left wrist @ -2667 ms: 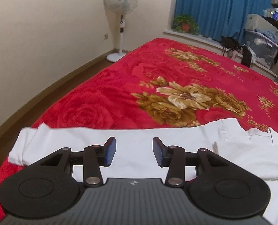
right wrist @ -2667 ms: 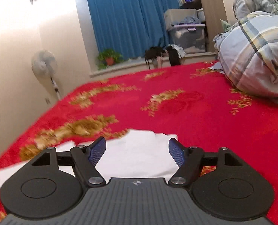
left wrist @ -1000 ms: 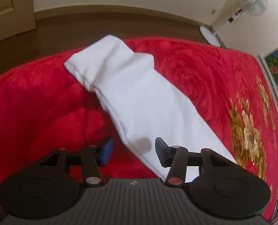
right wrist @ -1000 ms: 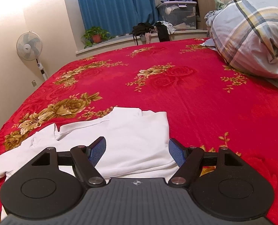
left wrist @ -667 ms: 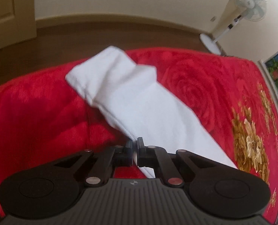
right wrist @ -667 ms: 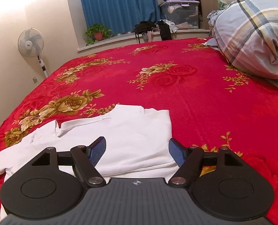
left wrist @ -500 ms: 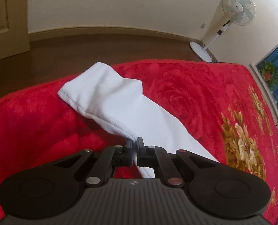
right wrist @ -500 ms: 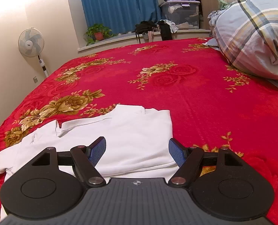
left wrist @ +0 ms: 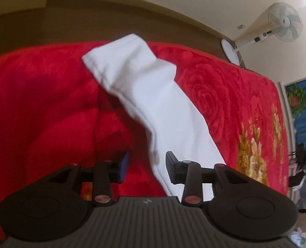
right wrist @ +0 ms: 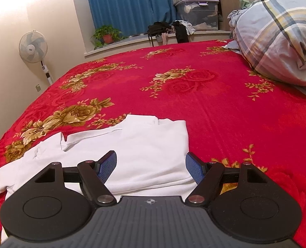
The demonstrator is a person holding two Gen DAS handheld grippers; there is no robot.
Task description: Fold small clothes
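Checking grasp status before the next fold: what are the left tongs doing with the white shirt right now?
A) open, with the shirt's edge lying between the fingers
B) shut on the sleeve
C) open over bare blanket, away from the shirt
A: the left tongs are open, and the white shirt edge lies in the gap, ungripped.

Cream walls (right wrist: 6, 16), blue curtains (right wrist: 128, 4), standing fan (right wrist: 33, 47), brown floor (left wrist: 49, 20)

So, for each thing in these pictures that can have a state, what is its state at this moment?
Left tongs: open, the white shirt's edge between the fingers, not gripped.
Right tongs: open, above the shirt, holding nothing.
White shirt: on the red blanket, partly folded.
Sleeve: spread out toward the bed's edge.
Standing fan: upright; running or not, cannot tell.
Blue curtain: drawn shut.
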